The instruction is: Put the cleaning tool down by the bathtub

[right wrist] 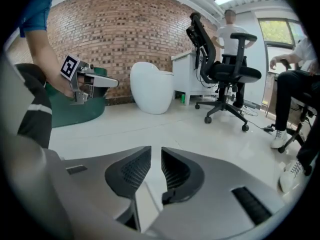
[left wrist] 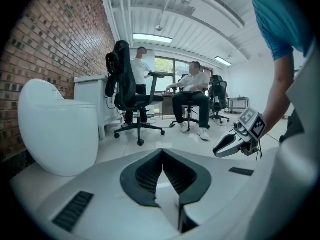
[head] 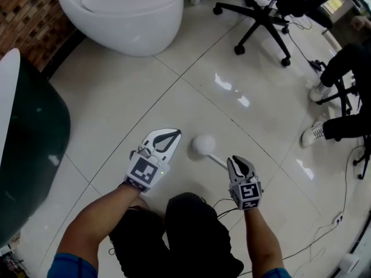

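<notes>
The cleaning tool is a white brush with a round head (head: 203,145) and a thin handle (head: 219,160). It lies low over the tiled floor, its handle end at the tip of my right gripper (head: 239,162). In the right gripper view the jaws (right wrist: 156,156) stand a little apart with only floor between them, and the brush is hidden. My left gripper (head: 174,135) hovers left of the brush head, its tips (left wrist: 162,156) closed together and empty. The dark green bathtub (head: 35,143) with a white rim stands at the far left.
A white oval fixture (head: 122,10) stands at the back left by the brick wall. An office chair (head: 261,16) and a seated person's legs and sneakers (head: 316,133) are at the right. Cables (head: 324,236) trail over the floor near me.
</notes>
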Available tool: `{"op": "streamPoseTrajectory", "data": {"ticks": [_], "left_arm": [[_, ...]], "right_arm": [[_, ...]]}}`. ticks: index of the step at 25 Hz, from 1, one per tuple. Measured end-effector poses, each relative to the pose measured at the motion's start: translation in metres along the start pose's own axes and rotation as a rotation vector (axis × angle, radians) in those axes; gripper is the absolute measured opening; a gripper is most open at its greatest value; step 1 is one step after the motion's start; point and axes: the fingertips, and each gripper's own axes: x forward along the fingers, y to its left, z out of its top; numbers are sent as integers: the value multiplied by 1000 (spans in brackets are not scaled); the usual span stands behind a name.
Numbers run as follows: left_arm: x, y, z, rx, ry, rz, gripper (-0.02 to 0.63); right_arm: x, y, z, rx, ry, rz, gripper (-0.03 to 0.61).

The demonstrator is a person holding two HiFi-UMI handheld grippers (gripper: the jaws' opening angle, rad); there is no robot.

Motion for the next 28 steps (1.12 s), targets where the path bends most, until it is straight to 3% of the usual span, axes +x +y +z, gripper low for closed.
{"op": "streamPoseTrajectory", "data": {"ticks": [10,16,21,28], "left_arm": [[29,-20,-55,-5,59,-65,-12],[35,-21,-89,4,156,-61,-12],[40,-22,-90,-7,163,-58,-12],[44,-28,-97,-19,168,-73,-12]], "right_arm": [[69,4,-100,-96,195,94,109],[97,5,-141,-170,307,155,118],[122,3,-188,-227,420,217,126],[141,5,-210,-282,503,264,133]]}}
